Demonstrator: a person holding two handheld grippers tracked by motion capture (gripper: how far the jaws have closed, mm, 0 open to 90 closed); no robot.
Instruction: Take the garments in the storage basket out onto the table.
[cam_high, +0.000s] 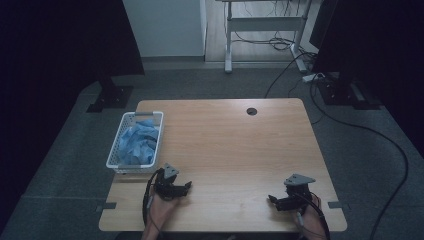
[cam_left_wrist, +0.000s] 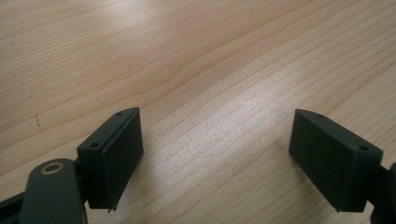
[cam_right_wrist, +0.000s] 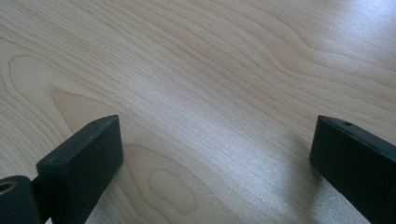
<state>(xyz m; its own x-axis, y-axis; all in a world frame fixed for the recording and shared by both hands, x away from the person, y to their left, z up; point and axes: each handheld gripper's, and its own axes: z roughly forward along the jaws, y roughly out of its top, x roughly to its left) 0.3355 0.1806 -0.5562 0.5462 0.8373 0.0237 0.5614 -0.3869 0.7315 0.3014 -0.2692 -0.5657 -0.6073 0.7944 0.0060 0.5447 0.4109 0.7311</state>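
- From the high view, the left gripper (cam_high: 176, 186) rests near the front edge of the wooden table (cam_high: 230, 145), and the white basket (cam_high: 134, 140) sits just beyond it and a little to its outer side, close by but not touching. Inside lies a crumpled heap of blue cloth (cam_high: 138, 143). The right gripper (cam_high: 289, 198) is well apart from the basket, across the table.
- The cloth looks light, soft and floppy; I'd judge it will sag and trail when lifted, not slip. A raised fold at the top of the heap seems the best place to pinch, clear of the basket's lattice wall. The basket itself looks like thin plastic and may slide or come up with the cloth if a jaw catches it.
- In the left gripper view, the left gripper (cam_left_wrist: 215, 147) stands with its jaws spread wide and nothing between them, bare wood grain ahead of it.
- In the right gripper view, the right gripper (cam_right_wrist: 217, 154) likewise has its jaws wide apart and empty, hovering low over plain tabletop.
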